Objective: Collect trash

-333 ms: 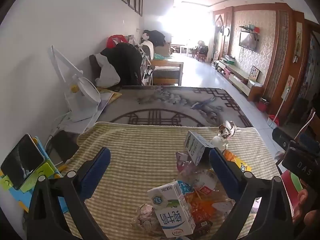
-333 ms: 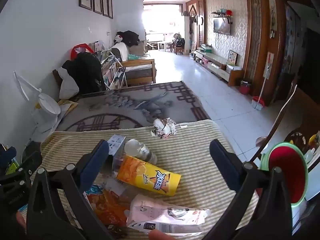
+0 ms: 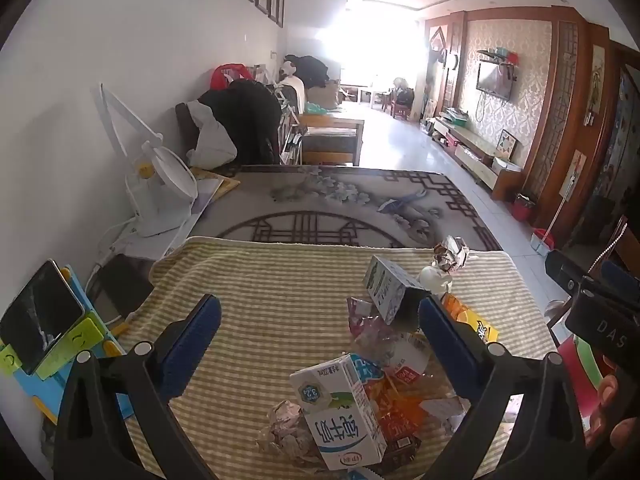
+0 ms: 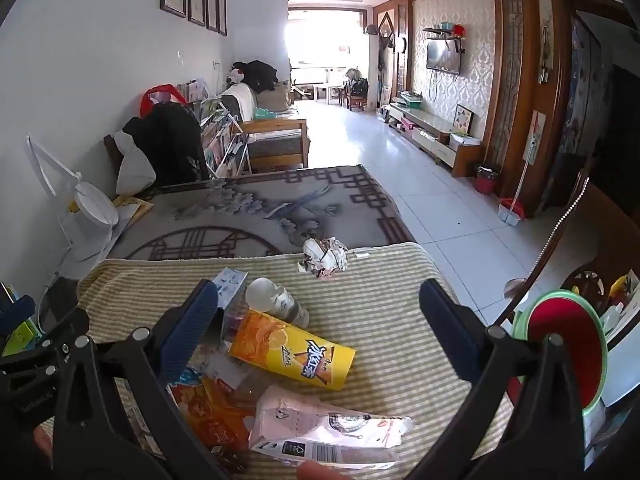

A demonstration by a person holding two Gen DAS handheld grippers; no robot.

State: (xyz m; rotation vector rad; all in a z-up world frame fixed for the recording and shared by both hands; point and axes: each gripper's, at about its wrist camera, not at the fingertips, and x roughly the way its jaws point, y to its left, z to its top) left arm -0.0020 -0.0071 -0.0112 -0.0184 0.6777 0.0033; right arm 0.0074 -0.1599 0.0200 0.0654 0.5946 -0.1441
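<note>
Striped yellow cloth (image 4: 392, 300) on table, yellow cup (image 4: 292, 350), crumpled paper (image 4: 325, 257), milk carton (image 3: 338, 410)

1. A striped cloth (image 3: 260, 280) covers the worktop
2. A white fan (image 3: 160, 188) stands by the left wall, beyond the cloth's far left corner
3. A phone (image 3: 38, 316) leans on a colourful stand at the left
4. A patterned rug (image 4: 256, 208) lies beyond the cloth
5. A TV (image 4: 442, 56) hangs on the right wall
</note>
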